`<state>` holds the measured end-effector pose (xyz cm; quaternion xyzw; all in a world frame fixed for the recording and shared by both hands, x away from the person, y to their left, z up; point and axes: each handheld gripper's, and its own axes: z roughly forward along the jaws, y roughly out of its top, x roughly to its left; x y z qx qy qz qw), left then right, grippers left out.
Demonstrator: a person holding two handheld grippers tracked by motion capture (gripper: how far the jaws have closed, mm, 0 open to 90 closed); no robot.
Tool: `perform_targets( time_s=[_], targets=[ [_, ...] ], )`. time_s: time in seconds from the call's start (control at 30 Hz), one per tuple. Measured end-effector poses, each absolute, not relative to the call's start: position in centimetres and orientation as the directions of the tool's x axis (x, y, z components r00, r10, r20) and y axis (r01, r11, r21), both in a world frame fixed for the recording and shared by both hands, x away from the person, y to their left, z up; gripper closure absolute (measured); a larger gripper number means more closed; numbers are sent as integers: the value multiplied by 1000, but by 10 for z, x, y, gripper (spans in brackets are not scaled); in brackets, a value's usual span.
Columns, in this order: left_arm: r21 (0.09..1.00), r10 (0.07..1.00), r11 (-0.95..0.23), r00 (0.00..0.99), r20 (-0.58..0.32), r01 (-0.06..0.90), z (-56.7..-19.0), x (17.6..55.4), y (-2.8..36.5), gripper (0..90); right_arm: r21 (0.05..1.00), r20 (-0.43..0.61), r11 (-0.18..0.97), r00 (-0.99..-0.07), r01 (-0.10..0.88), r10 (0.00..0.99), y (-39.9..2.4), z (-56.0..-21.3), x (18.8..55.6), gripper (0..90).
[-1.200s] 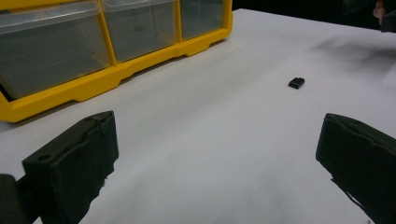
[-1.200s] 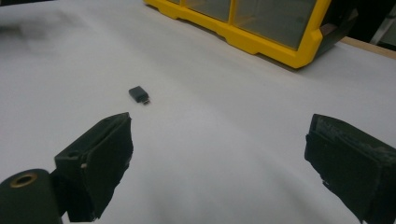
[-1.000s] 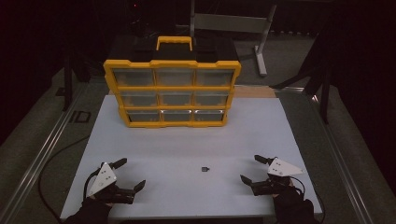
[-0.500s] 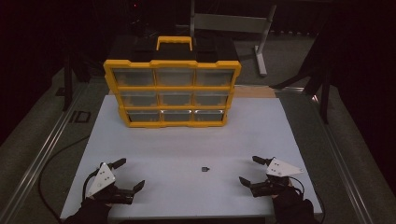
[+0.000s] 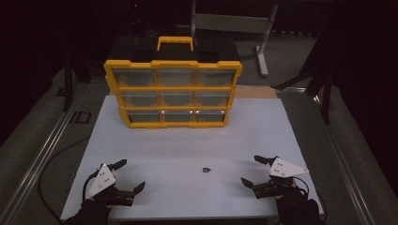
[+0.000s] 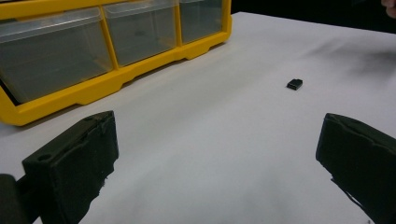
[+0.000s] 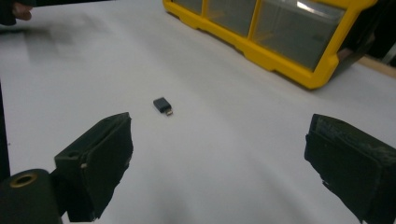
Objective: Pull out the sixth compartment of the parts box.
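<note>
A small black USB dongle (image 5: 205,169) lies flat on the white tabletop (image 5: 187,140), near the front and between my two grippers. My left gripper (image 5: 130,175) rests at the front left, open, with nothing between its jaws. At the front right my right gripper (image 5: 252,170) is open and empty too. From the left gripper view the dongle (image 6: 294,84) sits ahead and to the right of the left gripper (image 6: 218,128). The right gripper view has the dongle (image 7: 162,105) ahead and slightly left of the right gripper (image 7: 219,135), its metal plug facing me.
A yellow organizer (image 5: 172,91) with clear drawers and a black top stands upright at the back of the table, also seen as the organizer (image 6: 107,60) and the organizer (image 7: 280,37). A metal stand (image 5: 234,21) is behind it. A cable (image 5: 47,168) trails off the left edge.
</note>
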<state>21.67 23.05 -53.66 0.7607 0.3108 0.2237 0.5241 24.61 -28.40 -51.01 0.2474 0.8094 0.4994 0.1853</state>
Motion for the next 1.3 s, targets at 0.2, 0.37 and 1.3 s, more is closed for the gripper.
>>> perform_targets(
  time_s=[0.2,0.37,1.3],
  targets=[
    [935,705,-263,709,17,238,-537,217,230,0,911,-75,370,-809,182,583,-283,-495,247,79],
    [935,705,-264,709,19,238,-537,217,230,0,917,-100,368,-805,154,585,-283,-481,251,79],
    [936,703,-263,711,20,234,-537,217,230,0,898,-294,437,-803,-48,518,-255,-418,273,79]
  ],
)
